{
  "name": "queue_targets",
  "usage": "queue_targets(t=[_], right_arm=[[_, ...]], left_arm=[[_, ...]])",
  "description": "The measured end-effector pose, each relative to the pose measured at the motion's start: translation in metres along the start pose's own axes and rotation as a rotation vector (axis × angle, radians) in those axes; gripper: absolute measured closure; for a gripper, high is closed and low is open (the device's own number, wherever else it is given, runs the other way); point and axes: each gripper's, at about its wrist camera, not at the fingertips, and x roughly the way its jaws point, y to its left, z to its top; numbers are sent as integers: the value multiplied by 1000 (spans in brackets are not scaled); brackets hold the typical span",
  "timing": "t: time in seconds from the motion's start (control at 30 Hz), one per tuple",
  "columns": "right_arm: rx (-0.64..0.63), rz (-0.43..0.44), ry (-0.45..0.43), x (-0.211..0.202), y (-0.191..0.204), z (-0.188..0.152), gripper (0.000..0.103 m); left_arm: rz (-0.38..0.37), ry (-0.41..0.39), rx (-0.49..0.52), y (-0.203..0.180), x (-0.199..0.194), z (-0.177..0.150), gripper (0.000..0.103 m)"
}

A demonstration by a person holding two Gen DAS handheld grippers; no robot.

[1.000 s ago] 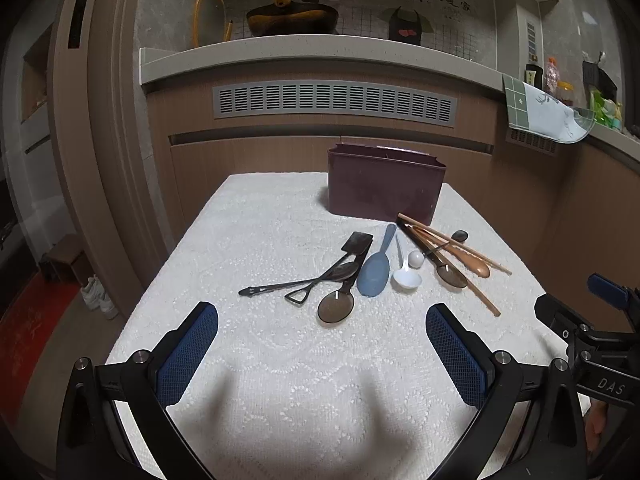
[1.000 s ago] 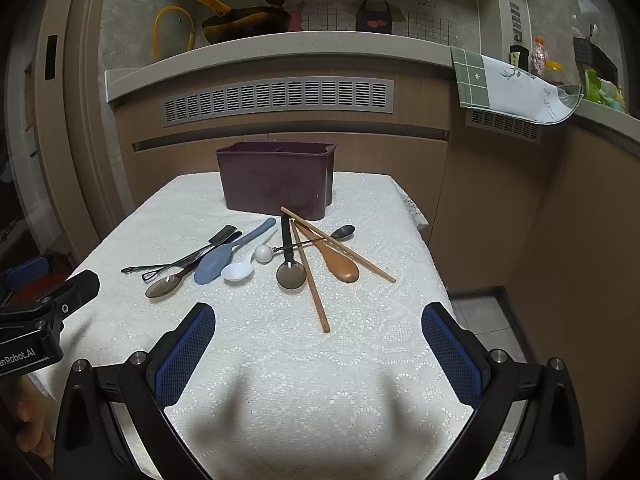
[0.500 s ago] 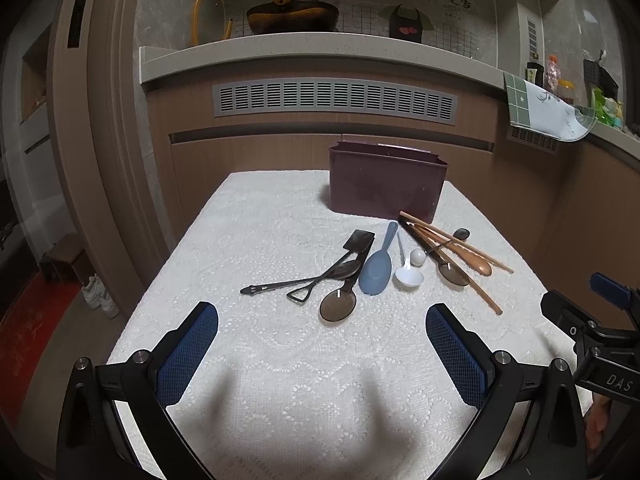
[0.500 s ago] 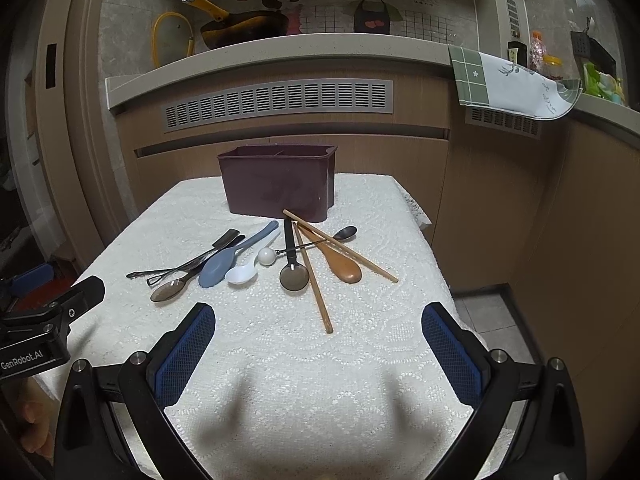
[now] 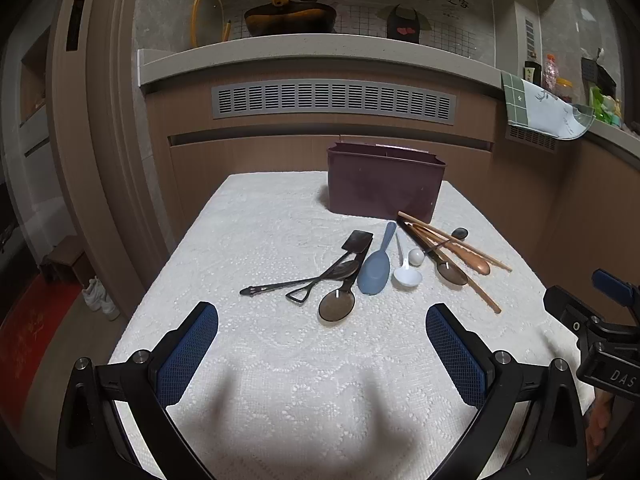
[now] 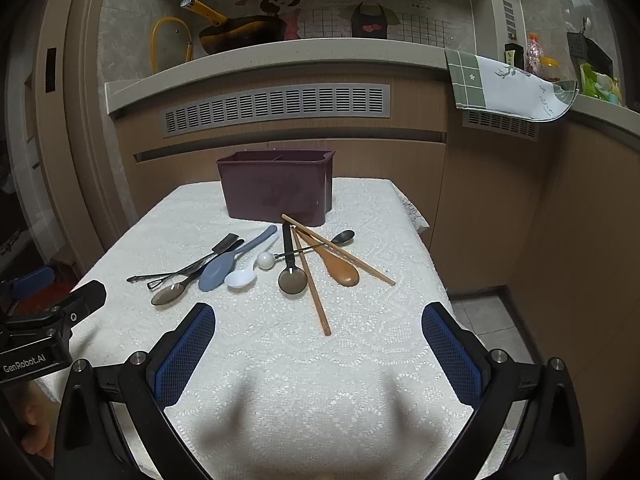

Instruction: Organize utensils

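Several utensils lie in a loose pile on the white tablecloth (image 5: 280, 360): a blue rice paddle (image 5: 376, 268) (image 6: 224, 264), a white spoon (image 5: 407, 276) (image 6: 241, 278), a brown wooden spoon (image 6: 340, 268), chopsticks (image 6: 314, 288) and dark spoons (image 5: 337, 304). Behind them stands a maroon utensil holder (image 5: 384, 188) (image 6: 276, 188). My left gripper (image 5: 322, 360) is open above the near cloth, short of the pile. My right gripper (image 6: 318, 360) is also open and holds nothing.
The table's right edge (image 6: 436, 280) drops to a tiled floor. Wooden cabinets with a vent grille (image 5: 332, 100) stand behind the table. A cloth (image 6: 508, 88) hangs off the counter at right. A red mat (image 5: 28, 328) lies on the floor at left.
Both grippers have drifted slightly; the utensils and holder look a little lower and nearer in the right wrist view. Nothing was picked up, and both stay open.
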Motion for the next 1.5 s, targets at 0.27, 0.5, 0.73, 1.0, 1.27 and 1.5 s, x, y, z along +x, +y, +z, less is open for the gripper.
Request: queue_targets(t=[0.27,0.5,0.73,1.0,1.27,1.5], right_arm=[[6,-1,15,3,-2,1,0],[-6,-10,6,1,1,0,0],[-11,-17,10,1,2,0,0],[-11,-21,23,3,2,0,0],[-50,-26,66,15,4,1,0],[-95,16,134,34,4,8,0]], left_arm=[[-3,5,10,0,-2,0,0],[-8,6,20,-3,-1,-1,0],[-14,4,23,-4,-2,0,0],[-45,11,47,-7,0,1,0],[-66,28,35,-2,11,3,0],[-74,24,46,6,27,21,0]])
